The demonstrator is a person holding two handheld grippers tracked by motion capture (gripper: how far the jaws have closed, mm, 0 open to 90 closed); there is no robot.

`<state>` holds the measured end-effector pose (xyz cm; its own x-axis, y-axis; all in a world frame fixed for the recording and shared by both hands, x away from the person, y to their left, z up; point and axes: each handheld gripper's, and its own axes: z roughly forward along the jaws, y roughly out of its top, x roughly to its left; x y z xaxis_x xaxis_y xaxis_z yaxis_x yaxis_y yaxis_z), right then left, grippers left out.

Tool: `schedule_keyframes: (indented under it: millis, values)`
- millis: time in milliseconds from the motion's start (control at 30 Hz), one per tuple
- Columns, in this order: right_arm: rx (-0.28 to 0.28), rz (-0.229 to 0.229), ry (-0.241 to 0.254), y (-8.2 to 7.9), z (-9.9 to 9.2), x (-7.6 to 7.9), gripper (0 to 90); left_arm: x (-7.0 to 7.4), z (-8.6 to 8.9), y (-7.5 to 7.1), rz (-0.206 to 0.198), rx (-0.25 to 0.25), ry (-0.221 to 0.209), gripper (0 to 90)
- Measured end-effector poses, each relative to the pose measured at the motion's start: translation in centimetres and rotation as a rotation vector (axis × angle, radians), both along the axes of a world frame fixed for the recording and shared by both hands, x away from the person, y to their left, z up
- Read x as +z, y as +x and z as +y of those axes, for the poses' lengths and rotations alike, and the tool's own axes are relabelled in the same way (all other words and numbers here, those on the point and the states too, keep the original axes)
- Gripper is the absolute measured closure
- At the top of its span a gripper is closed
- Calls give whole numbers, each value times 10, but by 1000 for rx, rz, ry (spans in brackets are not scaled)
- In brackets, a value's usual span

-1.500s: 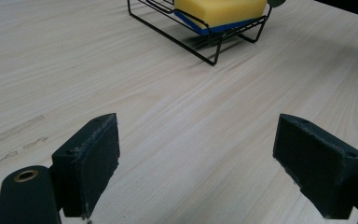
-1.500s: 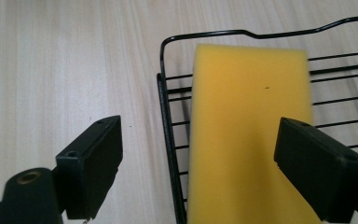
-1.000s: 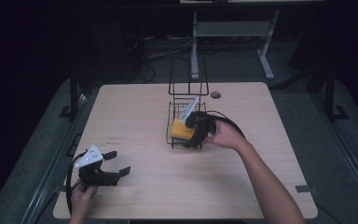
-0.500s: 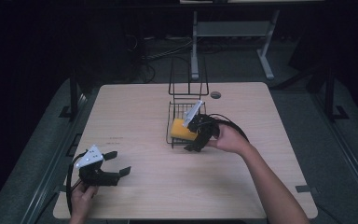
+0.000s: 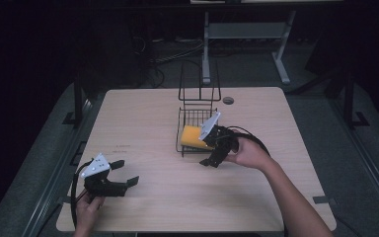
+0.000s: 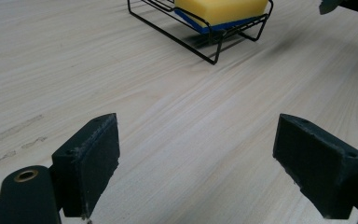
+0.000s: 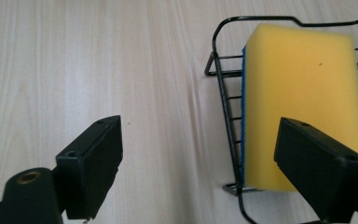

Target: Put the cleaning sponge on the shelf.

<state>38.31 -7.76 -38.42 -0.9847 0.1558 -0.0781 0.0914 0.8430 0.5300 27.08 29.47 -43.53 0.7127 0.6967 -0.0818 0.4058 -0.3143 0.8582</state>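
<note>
1. Since the yellow sponge (image 7: 303, 107) lies flat in the black wire rack (image 7: 223, 116) at the right of the right gripper view, blue scrub face turned to the rack's left wall, I judge the step in hand to be either taking it out or drawing clear after setting it in; the pictures do not settle which.
2. In the high view the sponge (image 5: 191, 137) sits just left of centre, in the rack (image 5: 197, 106) on the far half of the table (image 5: 143, 123).
3. Released and gripping nothing, the right gripper (image 7: 198, 163) has its jaws spread wide: one hangs over bare wood at lower left, the other over the sponge's near corner at lower right, so the rack's wire edge falls between them.
4. For a good grasp, shift the gripper rightward in its own view until both pads bracket the sponge alone, then come down steeply so no wire is caught.
5. Squeeze gently; foam likely compresses and could slip or drag the light rack along.
6. If leaving instead, lift straight away from the wires.
7. At the lower left of the high view, the left gripper (image 5: 109, 177) rests low near the table's edge, jaws parted and empty, well apart from the rack; it could steady the rack if it shifts.
</note>
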Motion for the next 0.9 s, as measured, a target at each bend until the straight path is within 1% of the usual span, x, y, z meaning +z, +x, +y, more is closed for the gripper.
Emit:
schedule_keyframes:
  millis: [333,500,733,900]
  values:
    - [-23,13,-8,-10,-15,-7,150,0,-1,0,-1,-6,2,141]
    - [-30,29,-16,-15,-22,-12,150,0,-2,-1,-2,-7,4,141]
    - [-34,40,-15,-19,-28,-17,150,0,-1,-1,-1,-6,2,141]
    - [-51,49,-9,-22,-36,-21,150,0,-1,-1,-2,-5,2,141]
